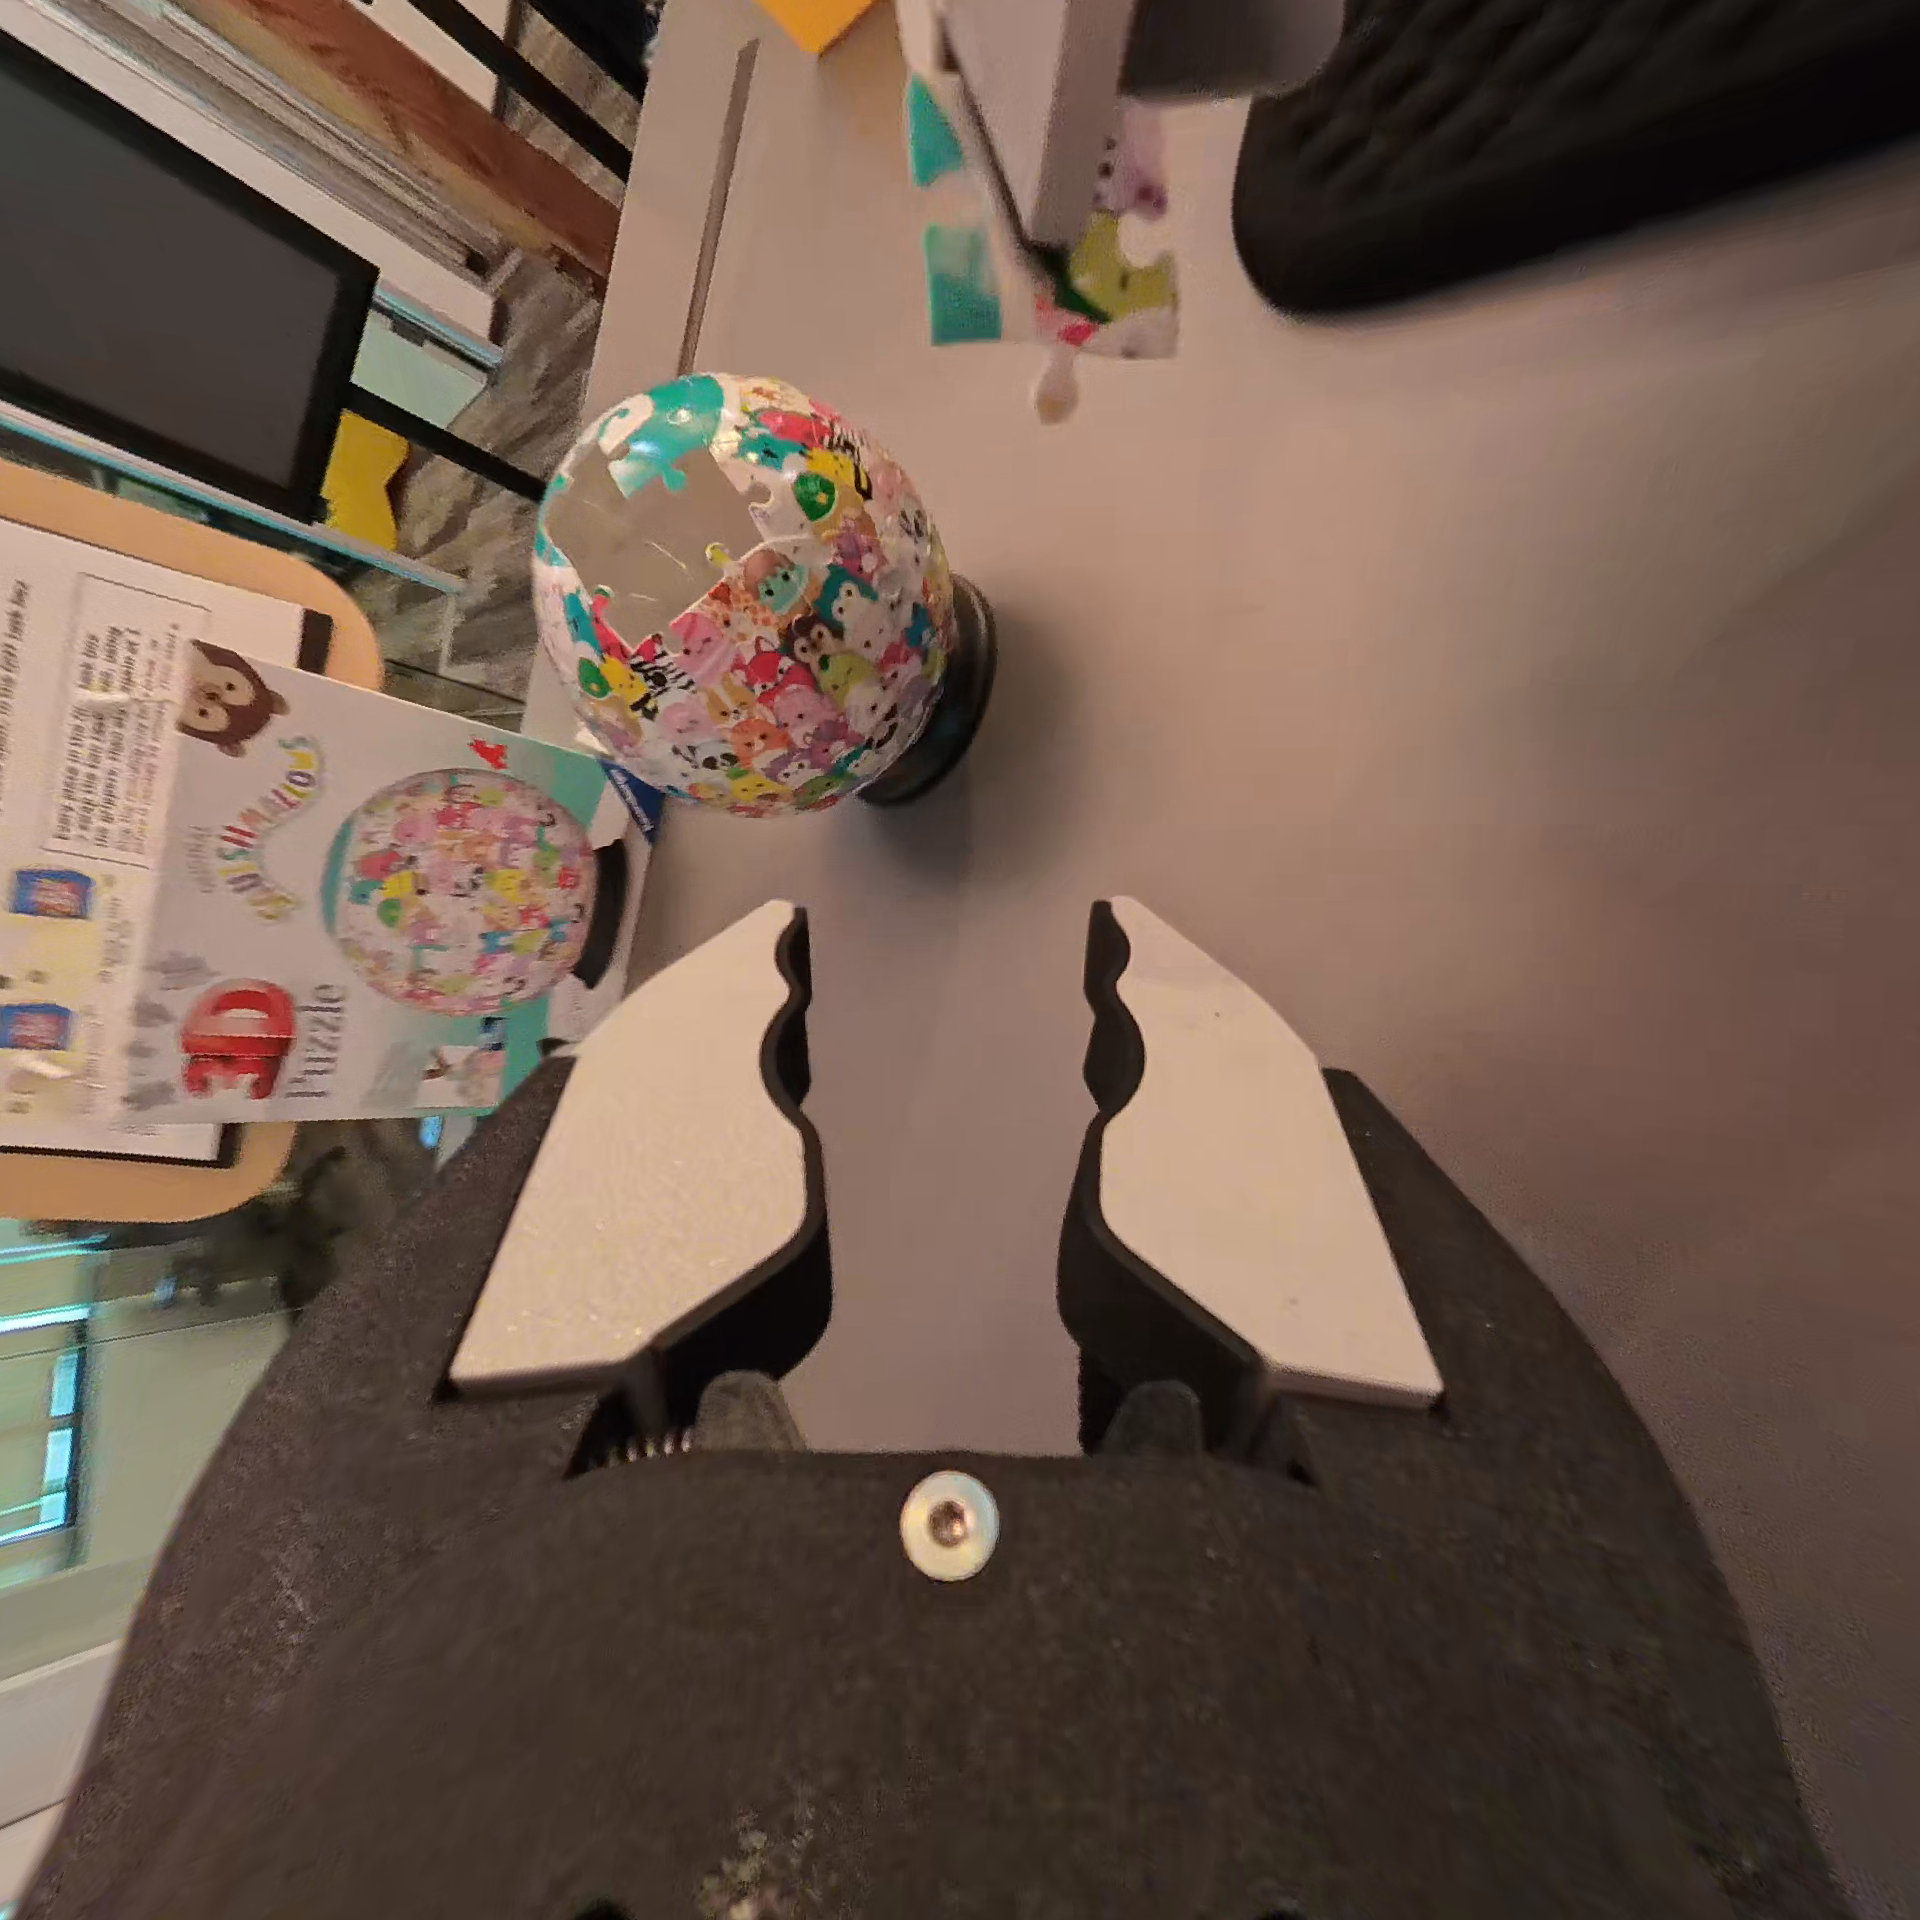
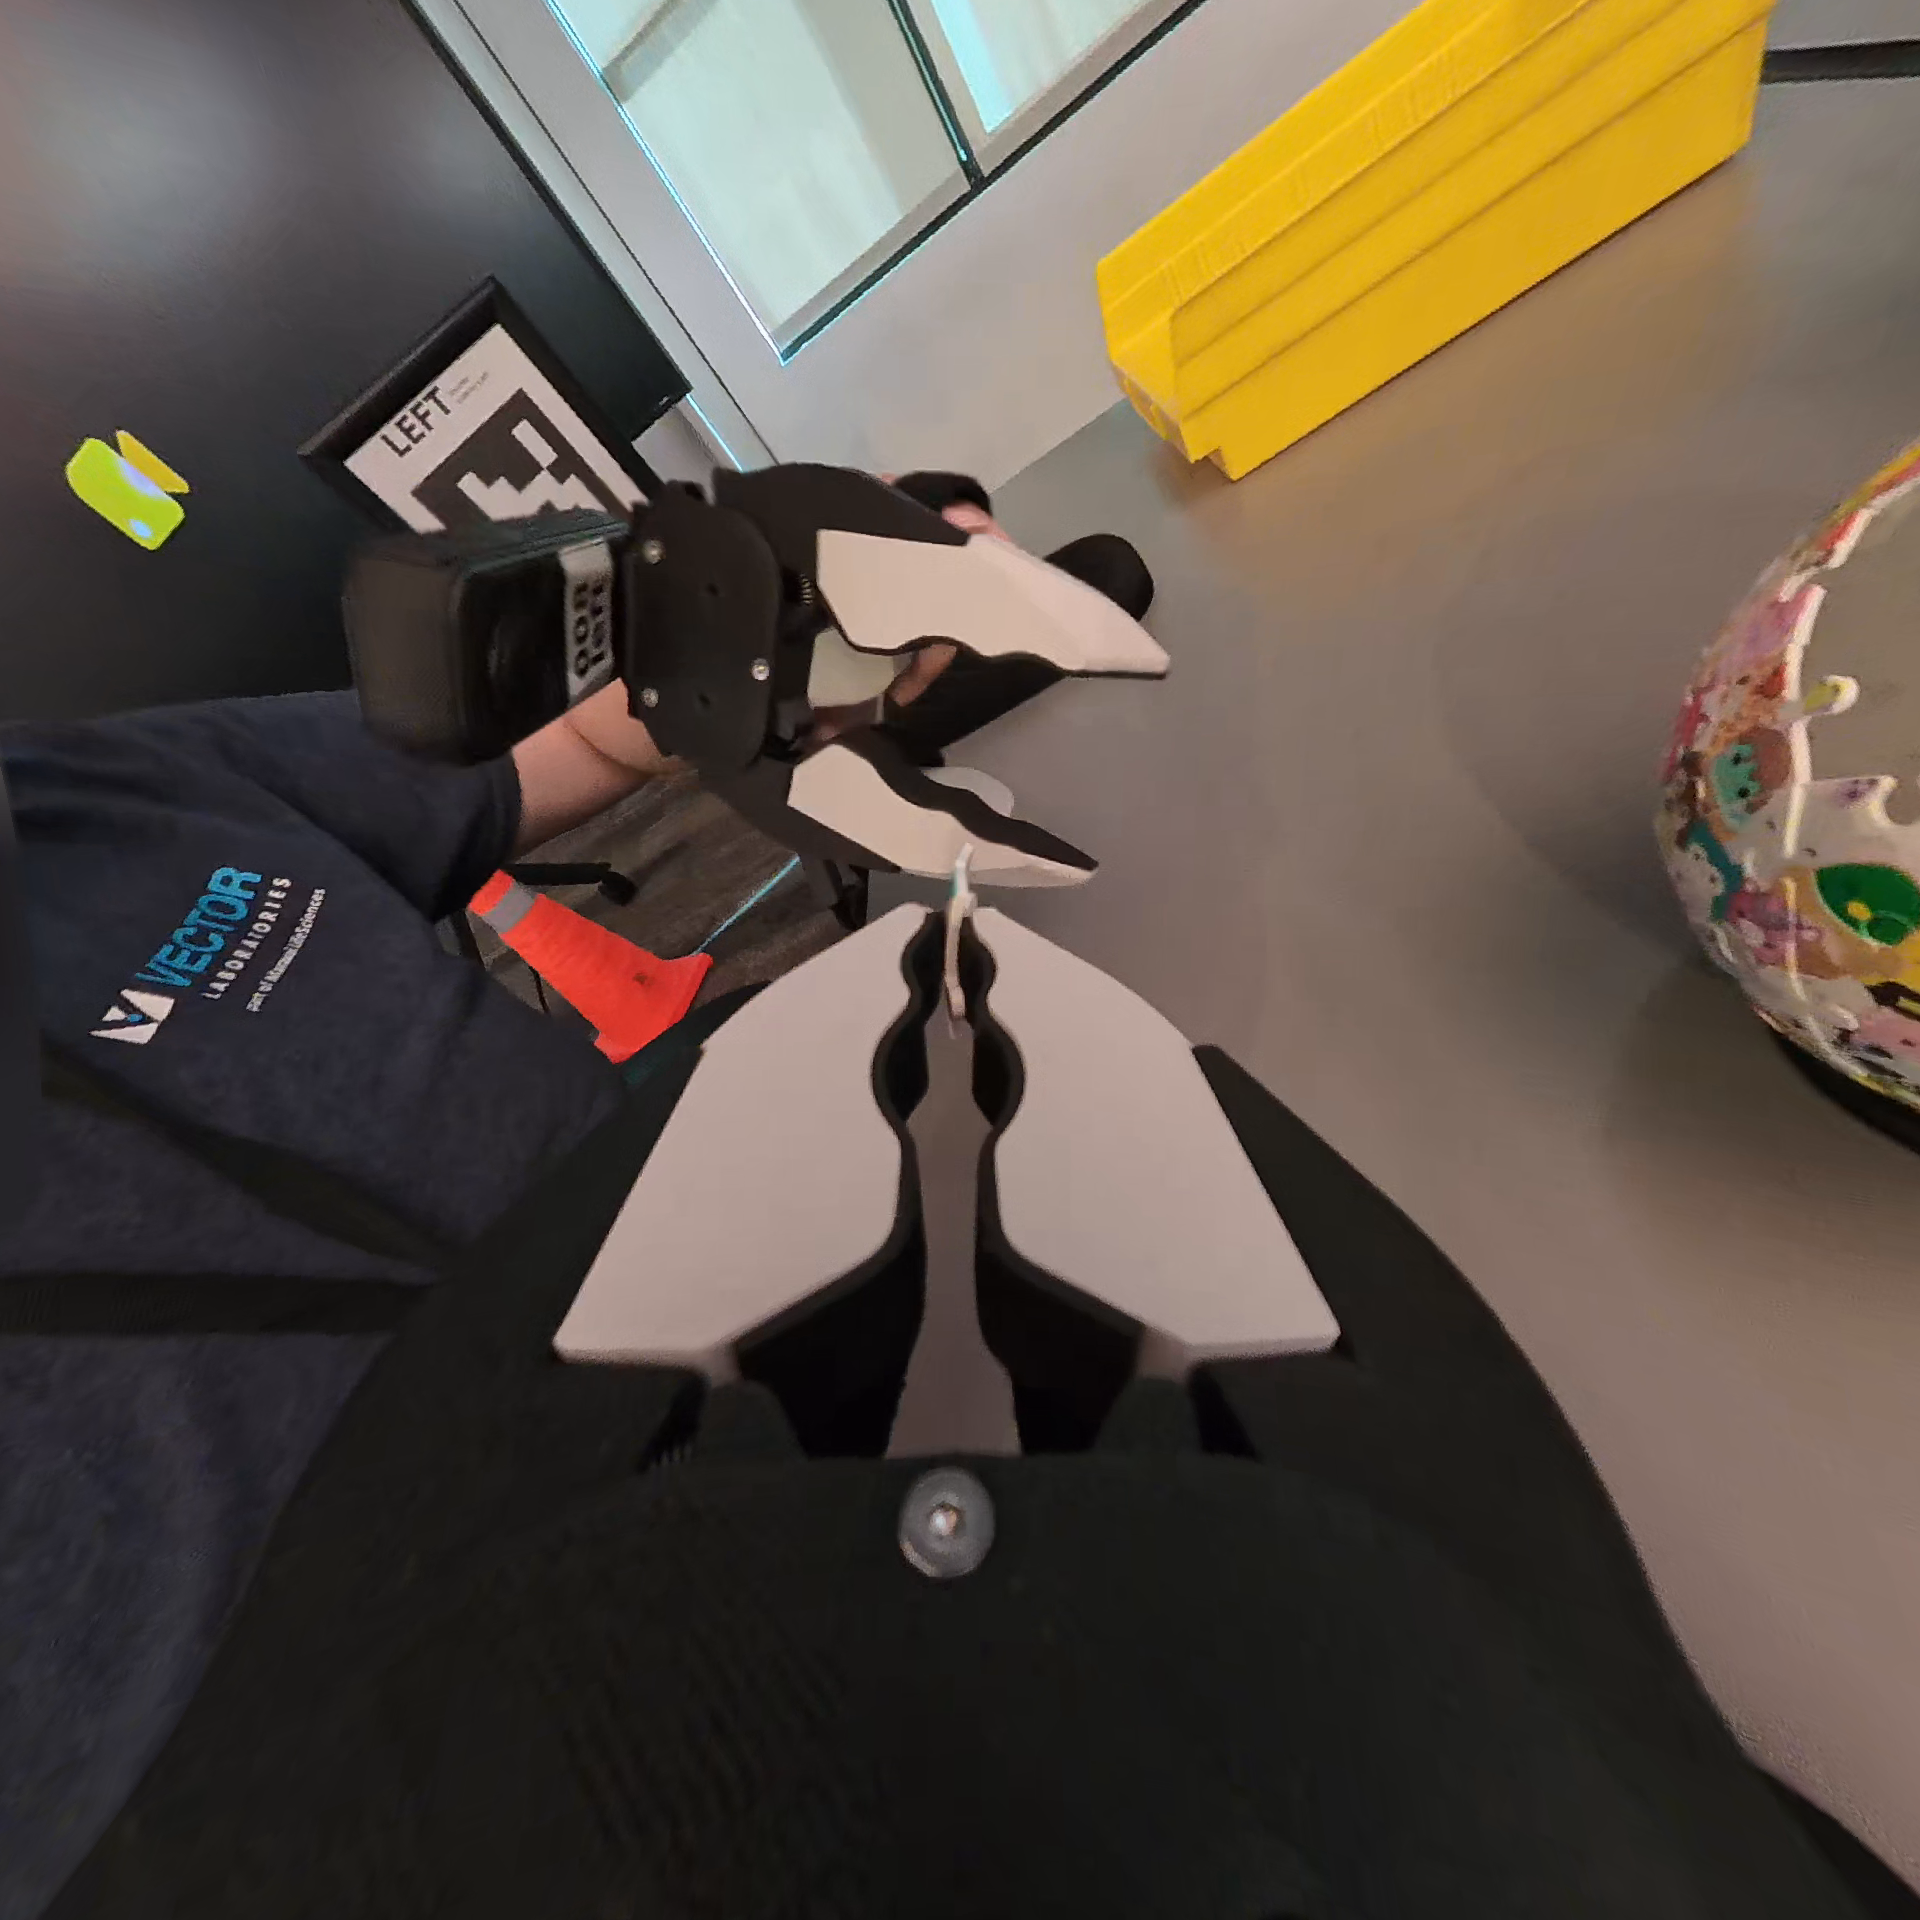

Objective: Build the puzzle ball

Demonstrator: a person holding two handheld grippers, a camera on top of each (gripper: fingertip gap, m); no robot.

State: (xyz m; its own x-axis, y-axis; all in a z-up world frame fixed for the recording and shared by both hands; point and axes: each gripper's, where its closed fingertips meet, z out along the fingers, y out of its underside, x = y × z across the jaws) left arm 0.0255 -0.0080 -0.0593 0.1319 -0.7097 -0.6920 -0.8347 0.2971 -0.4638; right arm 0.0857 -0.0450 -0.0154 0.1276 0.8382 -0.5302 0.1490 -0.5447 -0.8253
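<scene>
Puzzle piece (image 2: 957,961) pinched by R gripper (image 2: 948,925); L gripper (image 1: 948,914) spread, empty.
Printed box (image 1: 343,925) seen beside puzzle ball (image 1: 743,597); yellow bin (image 2: 1434,229) behind.

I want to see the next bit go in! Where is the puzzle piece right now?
The puzzle piece is pinched edge-on between the right gripper tips, up off the grey table, just below the open left gripper, with the puzzle ball off to the right.

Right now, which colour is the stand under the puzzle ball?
Black. The stand under the puzzle ball shows best in the left wrist view.
</scene>
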